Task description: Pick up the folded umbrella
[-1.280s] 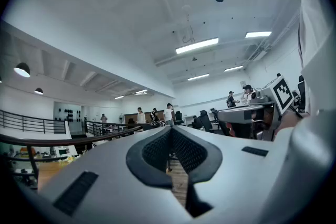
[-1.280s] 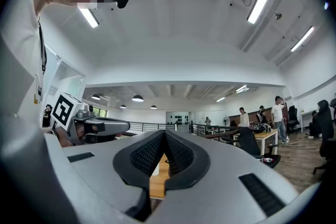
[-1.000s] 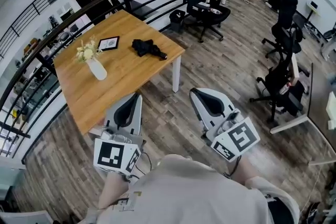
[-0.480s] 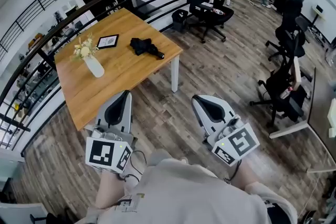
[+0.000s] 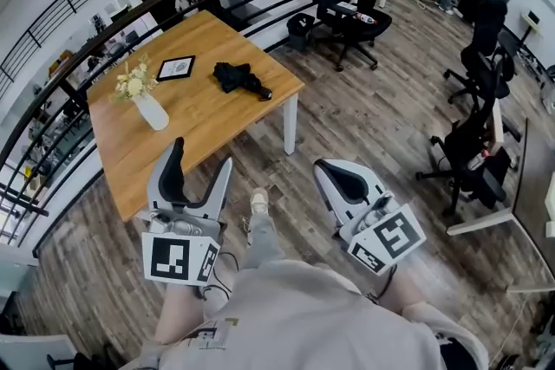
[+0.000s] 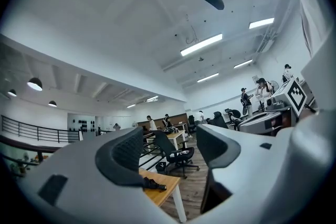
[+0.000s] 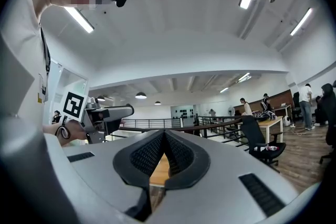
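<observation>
Moved: L hand-held gripper (image 5: pixel 201 159) jaws have just been opening. They were clenched in earlier frames, now spread wide w/ nothing btwn them. A shoe (image 5: pixel 257 202) has come into view on the floor (image 5: pixel 347 117) btwn the two grippers.
L state: released, empty. In left gripper view (image 6: pixel 170 145) the pads stand apart, w/ only the far desk corner showing in the gap.
R state: R hand-held gripper (image 5: pixel 323 169) is clenched. In right gripper view (image 7: pixel 164 136) the pads meet at the tips and hold nothing.
Task item: folded umbrella (image 5: pixel 244 79), black, lies flat on desk (image 5: pixel 208 121) near its far right corner, well apart from both grippers. It also shows in left gripper view (image 6: pixel 152 184).
Desk extras: white vase (image 5: pixel 156 113) w/ flowers on the left, small dark frame (image 5: pixel 176 68) just left of the umbrella.
Beyond desk: black office chair (image 5: pixel 342 0).
</observation>
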Demonstrator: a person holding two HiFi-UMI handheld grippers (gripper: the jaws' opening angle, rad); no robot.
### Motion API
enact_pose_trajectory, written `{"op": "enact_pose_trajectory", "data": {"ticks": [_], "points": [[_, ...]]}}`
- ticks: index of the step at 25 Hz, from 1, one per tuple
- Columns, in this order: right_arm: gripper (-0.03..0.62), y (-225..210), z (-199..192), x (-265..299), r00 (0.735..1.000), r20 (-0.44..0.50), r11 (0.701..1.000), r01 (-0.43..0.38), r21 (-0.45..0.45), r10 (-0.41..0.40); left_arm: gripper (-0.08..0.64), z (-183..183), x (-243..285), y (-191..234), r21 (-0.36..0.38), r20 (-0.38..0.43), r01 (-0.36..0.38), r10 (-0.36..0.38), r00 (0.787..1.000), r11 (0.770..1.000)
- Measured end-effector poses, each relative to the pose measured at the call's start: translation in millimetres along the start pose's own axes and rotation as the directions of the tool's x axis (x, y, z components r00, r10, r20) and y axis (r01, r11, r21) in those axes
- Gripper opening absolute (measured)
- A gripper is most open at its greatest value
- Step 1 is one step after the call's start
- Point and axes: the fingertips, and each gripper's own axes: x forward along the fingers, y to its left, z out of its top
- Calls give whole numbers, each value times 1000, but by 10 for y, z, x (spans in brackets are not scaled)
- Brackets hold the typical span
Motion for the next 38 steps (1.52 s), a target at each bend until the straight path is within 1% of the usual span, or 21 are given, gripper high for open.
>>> {"op": "enact_pose_trajectory", "data": {"ticks": [7,13,15,17,19,21,23,24,25,26,28,30,32,33,36,38], "points": [[28,-484,-183,721,999,-22,1000,24,-12,-24,321,-450,720,460,-2,10,30,-30,1000,1000],[28,-930,-277,1649,998,-55,1000,26,0,-26,321,-814,1450,1055,9,-29,78,-78,997,997],[28,-1086,-272,1979,998,-61,1000,29,6,-28,321,-925,1727,1267,24,-50,113,-111,992,993],[28,-1246,-265,2312,997,-67,999,33,13,-32,319,-1068,2017,1428,50,-97,180,-175,980,982],[28,-1401,-276,2634,996,-75,999,41,23,-39,319,-1239,2303,1557,66,-172,239,-225,959,969],[28,-1548,-313,2948,995,-88,998,50,31,-47,321,-1418,2585,1709,89,-225,277,-252,941,957],[28,-1697,-373,3262,993,-103,997,61,37,-57,321,-1600,2872,1871,126,-248,316,-279,928,940],[28,-1771,-407,3417,992,-111,997,66,40,-61,321,-1683,3012,1942,155,-254,340,-295,921,928],[28,-1842,-442,3566,991,-119,997,71,42,-65,321,-1765,3148,2002,196,-259,365,-311,914,910],[28,-1911,-478,3707,989,-129,996,76,44,-69,321,-1857,3279,2052,244,-268,391,-326,907,887],[28,-2043,-562,3961,985,-151,995,88,54,-79,321,-2098,3530,2120,342,-302,443,-349,887,829],[28,-2167,-662,4187,980,-177,993,104,58,-93,321,-2363,3769,2149,404,-347,500,-377,859,766],[28,-2263,-767,4396,974,-202,991,115,65,-100,322,-2624,3983,2175,431,-379,553,-414,828,713],[28,-2302,-817,4491,972,-212,990,118,71,-100,322,-2761,4080,2194,438,-390,577,-432,813,690],[28,-2408,-957,4729,964,-244,987,134,90,-109,325,-3168,4309,2249,421,-435,644,-481,762,640],[28,-2491,-1054,4849,958,-262,984,147,99,-117,331,-3434,4409,2264,404,-486,692,-501,716,598]]}}
